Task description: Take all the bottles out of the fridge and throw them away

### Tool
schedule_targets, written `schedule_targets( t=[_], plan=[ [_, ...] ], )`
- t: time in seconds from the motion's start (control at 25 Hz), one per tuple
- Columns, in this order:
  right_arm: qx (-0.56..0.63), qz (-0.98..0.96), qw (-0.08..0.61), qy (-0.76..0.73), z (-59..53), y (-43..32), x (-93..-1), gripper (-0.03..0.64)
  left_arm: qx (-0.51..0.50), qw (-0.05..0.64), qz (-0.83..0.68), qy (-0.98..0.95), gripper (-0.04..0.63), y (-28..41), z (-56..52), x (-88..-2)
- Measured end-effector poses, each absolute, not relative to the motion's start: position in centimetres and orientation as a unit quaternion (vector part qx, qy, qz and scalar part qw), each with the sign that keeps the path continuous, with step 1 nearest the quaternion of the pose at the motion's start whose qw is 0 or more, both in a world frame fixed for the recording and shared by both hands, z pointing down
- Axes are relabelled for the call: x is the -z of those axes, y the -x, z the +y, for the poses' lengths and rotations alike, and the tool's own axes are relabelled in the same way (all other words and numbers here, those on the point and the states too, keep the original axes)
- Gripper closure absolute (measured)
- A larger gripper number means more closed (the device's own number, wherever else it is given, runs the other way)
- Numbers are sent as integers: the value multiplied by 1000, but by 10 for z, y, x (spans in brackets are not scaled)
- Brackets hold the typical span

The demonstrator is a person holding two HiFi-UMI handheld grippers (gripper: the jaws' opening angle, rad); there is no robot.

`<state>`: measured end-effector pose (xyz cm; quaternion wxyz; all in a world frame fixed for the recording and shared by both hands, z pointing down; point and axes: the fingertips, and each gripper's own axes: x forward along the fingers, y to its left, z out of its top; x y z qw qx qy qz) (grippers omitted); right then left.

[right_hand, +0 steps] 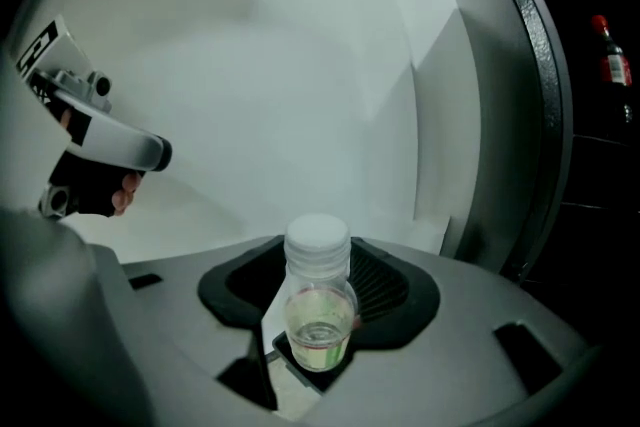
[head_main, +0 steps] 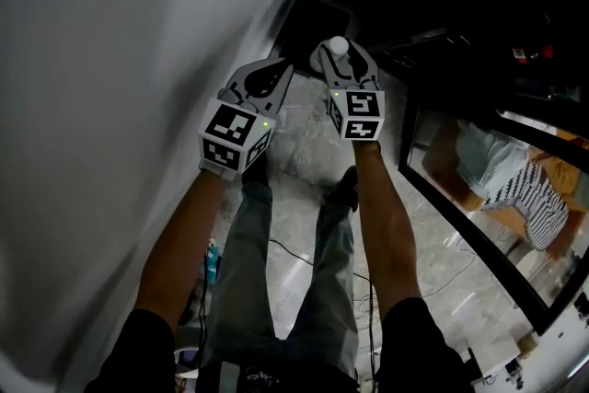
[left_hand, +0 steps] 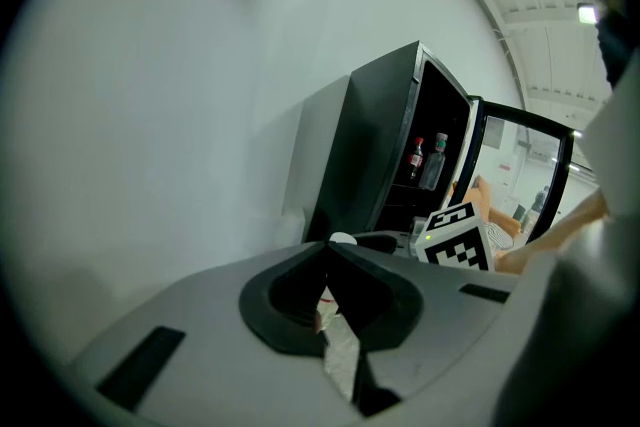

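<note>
My right gripper (head_main: 340,51) is shut on a small clear bottle (right_hand: 318,310) with a white cap (right_hand: 318,240) and a little pale liquid in it. The bottle stands upright between the jaws, and its cap (head_main: 340,44) pokes out above them. My left gripper (head_main: 276,74) is beside it on the left, jaws together with no bottle in them (left_hand: 325,250). The black fridge (left_hand: 380,155) stands open ahead to the right. Two bottles (left_hand: 416,158) (left_hand: 436,162) remain on a shelf, and a red-capped bottle (right_hand: 612,55) shows in the right gripper view.
A white wall (head_main: 120,60) runs close along the left. A dark box-like thing (head_main: 313,14) sits on the floor ahead by the wall. The fridge's glass door (head_main: 479,225) hangs open on the right, and a person in stripes (head_main: 525,189) shows in it. Cables (head_main: 294,253) lie on the marble floor.
</note>
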<state>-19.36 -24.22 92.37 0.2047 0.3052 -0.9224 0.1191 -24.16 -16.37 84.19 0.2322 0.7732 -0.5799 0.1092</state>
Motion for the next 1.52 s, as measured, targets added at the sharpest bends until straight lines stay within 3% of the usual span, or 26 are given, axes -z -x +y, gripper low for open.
schedule_targets(
  t=[0.52,0.84,1.28,1.52],
  plan=[
    [-162,-906,239,-309,-274,212,-963,411,-100,241,-596,-760,595,267,-191,-856],
    [-161,-914,204,-313,-255,188,-916,414,-98,239,-600,-758,595,259,-187,-838],
    [-179,-907,184,-334,-198,122,-769,603,-77,240,-607,-754,595,213,-143,-719],
    [-179,-899,164,-365,-184,63,-662,609,-62,227,-598,-766,595,166,-133,-633]
  ],
)
